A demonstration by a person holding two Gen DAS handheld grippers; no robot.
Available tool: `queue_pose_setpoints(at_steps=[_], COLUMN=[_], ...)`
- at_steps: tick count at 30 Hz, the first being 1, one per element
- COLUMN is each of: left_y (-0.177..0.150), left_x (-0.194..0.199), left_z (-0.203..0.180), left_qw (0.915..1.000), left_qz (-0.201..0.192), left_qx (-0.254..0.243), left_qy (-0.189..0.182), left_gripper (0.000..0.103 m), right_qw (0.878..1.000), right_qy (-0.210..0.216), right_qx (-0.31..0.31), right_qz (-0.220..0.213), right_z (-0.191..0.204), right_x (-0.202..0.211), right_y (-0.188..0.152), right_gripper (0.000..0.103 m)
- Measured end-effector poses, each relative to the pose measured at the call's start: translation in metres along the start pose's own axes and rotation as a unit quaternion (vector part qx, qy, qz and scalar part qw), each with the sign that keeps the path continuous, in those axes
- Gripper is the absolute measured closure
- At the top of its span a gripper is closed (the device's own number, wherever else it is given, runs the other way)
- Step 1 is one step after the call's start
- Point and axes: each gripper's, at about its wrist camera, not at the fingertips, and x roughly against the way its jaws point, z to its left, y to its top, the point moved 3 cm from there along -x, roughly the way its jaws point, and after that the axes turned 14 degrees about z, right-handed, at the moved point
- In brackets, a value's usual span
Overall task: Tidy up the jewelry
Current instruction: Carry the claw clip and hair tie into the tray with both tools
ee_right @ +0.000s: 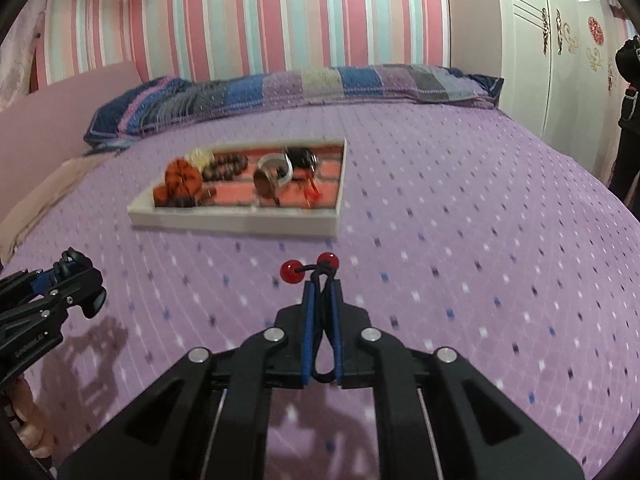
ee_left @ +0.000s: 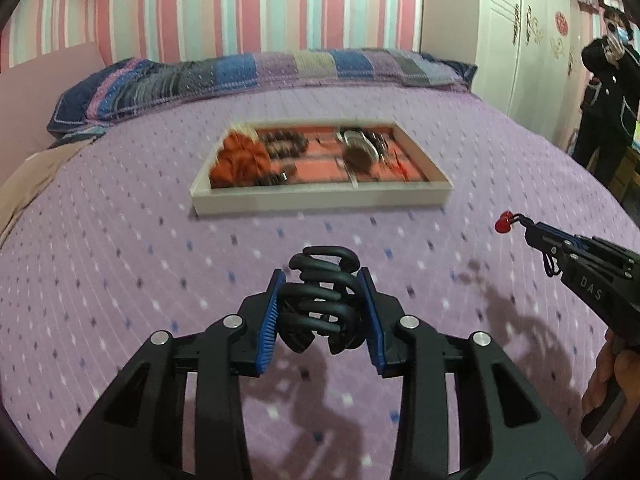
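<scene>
My left gripper (ee_left: pixel 322 280) is shut on a black claw hair clip (ee_left: pixel 320 300), held above the purple bedspread. My right gripper (ee_right: pixel 322 286) is shut on a black hair tie with two red beads (ee_right: pixel 308 270); in the left wrist view the same gripper (ee_left: pixel 528 226) shows at the right with the red bead (ee_left: pixel 503 224) at its tip. Ahead lies a white tray (ee_left: pixel 320 202) with a red lining, holding an orange scrunchie (ee_left: pixel 240 156), a dark bead bracelet (ee_left: pixel 286 146), a brown hair piece (ee_left: pixel 360 158) and other small pieces. The tray (ee_right: pixel 240 222) sits left of centre in the right wrist view.
A striped pillow (ee_left: pixel 248 76) lies along the head of the bed (ee_left: pixel 120 280) beneath a striped wall. A white wardrobe (ee_left: pixel 516 28) stands at the right. A person in dark clothes (ee_left: pixel 608 104) stands beside it. A hand (ee_left: pixel 616 376) grips the right tool's handle.
</scene>
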Motion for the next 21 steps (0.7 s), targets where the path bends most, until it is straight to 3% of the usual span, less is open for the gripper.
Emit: queue_pose_setpoints(at_steps=[10,21], left_y=[0.078,0.130], left_x=[-0.003,-0.059], left_z=[0.022,0.041], left_qw=[0.9985,0.9980], left_qz=[-0.048,-0.041], left_qx=[0.020,0.027], left_qy=[0.020,0.039], left_gripper=[0.068,0.067], right_qw=[0.999,0.999], right_qy=[0.025,0.024], right_qx=[-0.008,-0.011], right_qz=[-0.036,-0.031], right_z=[0.027,0.045], right_x=[-0.013,-0.075], right_y=[0.068,0.107], right_gripper=[0.095,0.095])
